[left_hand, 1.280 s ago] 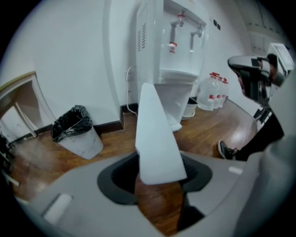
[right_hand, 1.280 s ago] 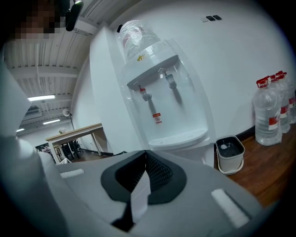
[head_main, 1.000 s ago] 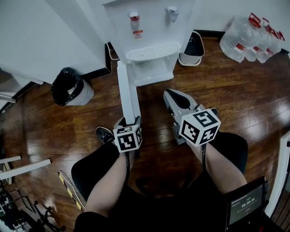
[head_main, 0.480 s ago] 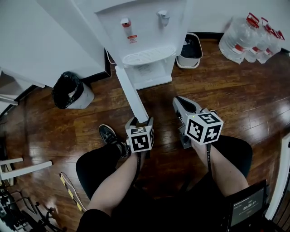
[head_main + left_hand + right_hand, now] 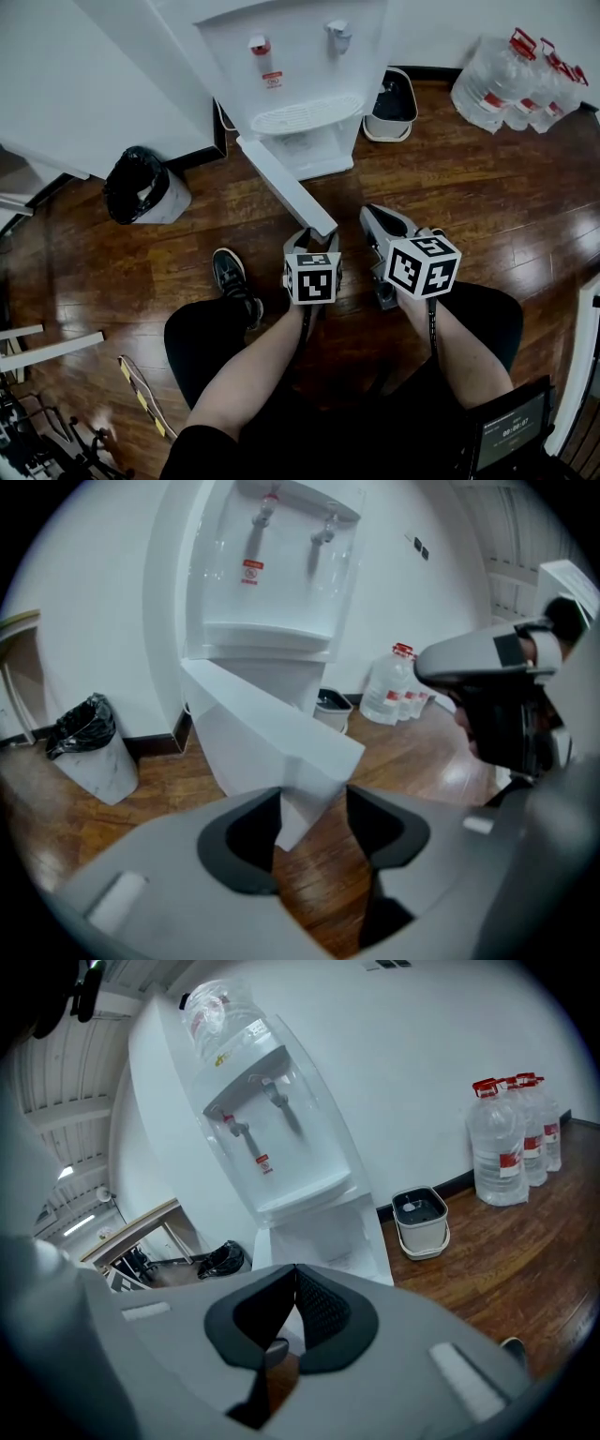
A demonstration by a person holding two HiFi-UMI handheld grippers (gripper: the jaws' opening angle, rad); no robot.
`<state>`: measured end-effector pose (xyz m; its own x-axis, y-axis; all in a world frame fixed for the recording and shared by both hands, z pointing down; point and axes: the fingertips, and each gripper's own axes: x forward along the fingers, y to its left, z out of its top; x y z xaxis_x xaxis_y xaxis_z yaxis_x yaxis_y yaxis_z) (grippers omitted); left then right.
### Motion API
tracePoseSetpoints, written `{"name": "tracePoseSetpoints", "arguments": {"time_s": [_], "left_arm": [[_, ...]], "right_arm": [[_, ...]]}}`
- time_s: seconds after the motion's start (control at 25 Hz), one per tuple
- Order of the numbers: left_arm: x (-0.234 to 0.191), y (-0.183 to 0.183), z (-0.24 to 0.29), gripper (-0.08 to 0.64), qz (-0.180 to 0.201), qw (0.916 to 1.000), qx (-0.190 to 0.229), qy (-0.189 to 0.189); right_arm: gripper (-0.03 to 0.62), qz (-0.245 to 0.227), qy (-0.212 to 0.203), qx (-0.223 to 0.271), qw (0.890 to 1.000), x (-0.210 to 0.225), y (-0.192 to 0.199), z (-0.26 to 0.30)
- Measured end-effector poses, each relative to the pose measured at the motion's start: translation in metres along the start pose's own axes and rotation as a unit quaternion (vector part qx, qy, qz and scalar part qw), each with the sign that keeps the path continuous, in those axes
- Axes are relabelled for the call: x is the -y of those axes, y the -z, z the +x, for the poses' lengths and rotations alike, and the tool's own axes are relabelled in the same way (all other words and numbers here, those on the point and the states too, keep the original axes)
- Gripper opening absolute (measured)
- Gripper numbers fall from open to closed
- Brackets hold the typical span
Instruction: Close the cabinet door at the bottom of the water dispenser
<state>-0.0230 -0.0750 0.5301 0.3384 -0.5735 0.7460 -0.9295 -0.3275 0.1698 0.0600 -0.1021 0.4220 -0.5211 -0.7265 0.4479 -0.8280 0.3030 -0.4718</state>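
Note:
The white water dispenser (image 5: pixel 291 56) stands against the wall, with its bottom cabinet (image 5: pixel 314 150) open. Its white door (image 5: pixel 281 183) swings out toward me at a slant. My left gripper (image 5: pixel 314 236) is at the door's free end. In the left gripper view the door's edge (image 5: pixel 281 761) sits between the closing jaws of the left gripper (image 5: pixel 314 803), and floor shows beside the right pad. My right gripper (image 5: pixel 373 214) hovers shut and empty just right of the door; its tips (image 5: pixel 292 1274) point at the dispenser (image 5: pixel 272 1119).
A bin with a black bag (image 5: pixel 141 183) stands left of the dispenser and a small grey bin (image 5: pixel 394 98) to its right. Several water bottles (image 5: pixel 516 80) sit at the far right. The person's shoe (image 5: pixel 228 272) and legs are below the grippers.
The door's free end has swung rightward, from pointing straight at me to a slant. My left gripper moved right with it. The right gripper shifted only slightly.

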Motion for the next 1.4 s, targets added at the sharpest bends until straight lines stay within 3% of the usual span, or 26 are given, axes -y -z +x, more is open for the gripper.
{"name": "tracePoseSetpoints", "arguments": {"time_s": [0.4, 0.92, 1.0, 1.16, 1.4], "left_arm": [[0.017, -0.018, 0.025, 0.239, 0.022, 0.9995, 0.002, 0.025], [0.034, -0.039, 0.056, 0.235, 0.132, 0.9894, -0.005, 0.061], [0.037, -0.042, 0.059, 0.233, 0.167, 0.9842, 0.006, 0.058], [0.04, -0.044, 0.061, 0.235, 0.27, 0.9618, 0.028, 0.036], [0.012, -0.038, 0.053, 0.235, 0.224, 0.9743, 0.021, 0.019]], "right_arm": [[0.005, 0.029, -0.001, -0.014, 0.999, 0.017, -0.002, 0.008], [0.005, 0.017, 0.008, -0.048, 0.999, 0.043, -0.004, 0.032], [0.005, 0.021, 0.011, -0.046, 0.999, 0.047, -0.005, 0.031], [0.005, 0.011, 0.015, -0.049, 0.999, 0.055, 0.001, 0.029], [0.005, -0.025, 0.041, -0.098, 0.994, 0.067, 0.04, 0.031]]}}
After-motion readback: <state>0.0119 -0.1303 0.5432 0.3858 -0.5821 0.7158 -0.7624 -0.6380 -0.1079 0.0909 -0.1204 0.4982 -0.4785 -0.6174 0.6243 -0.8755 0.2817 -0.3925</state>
